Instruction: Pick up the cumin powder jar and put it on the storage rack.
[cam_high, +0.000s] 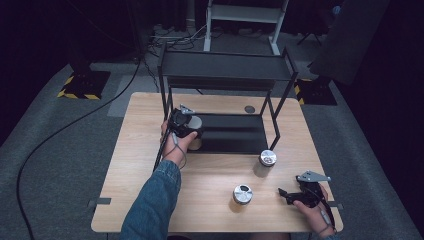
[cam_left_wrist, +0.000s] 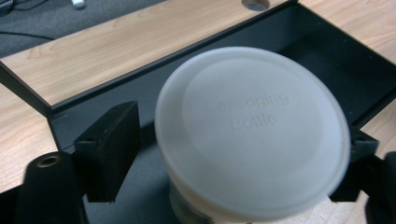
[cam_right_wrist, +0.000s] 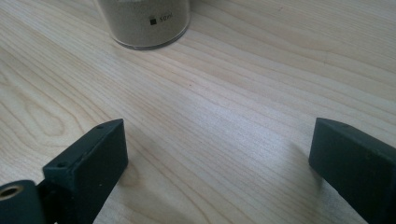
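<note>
**Left claw spread around the white-lidded bottle at the rack's low shelf**

Left gripper (cam_left_wrist: 224, 163) has its jaws spread to either side of the seasoning bottle (cam_left_wrist: 252, 135); a gap shows between the left jaw and the lid, so nothing is pinched. The bottle stands at the front left corner of the black rack (cam_high: 227, 80), partly on its low shelf (cam_left_wrist: 327, 60).

Room lies open along the shelf to the bottle's right, while the rack's left post (cam_high: 163, 100) stands close beside the gripper.

Right gripper (cam_right_wrist: 217, 154) rests well apart from the rack, at the table's (cam_high: 125, 165) near right edge, jaws wide with bare wood between them. Its view shows a sand-filled jar (cam_right_wrist: 144, 21) from the side; the high view shows two silver-lidded jars (cam_high: 243, 194) (cam_high: 267, 158) in front of the rack.
</note>
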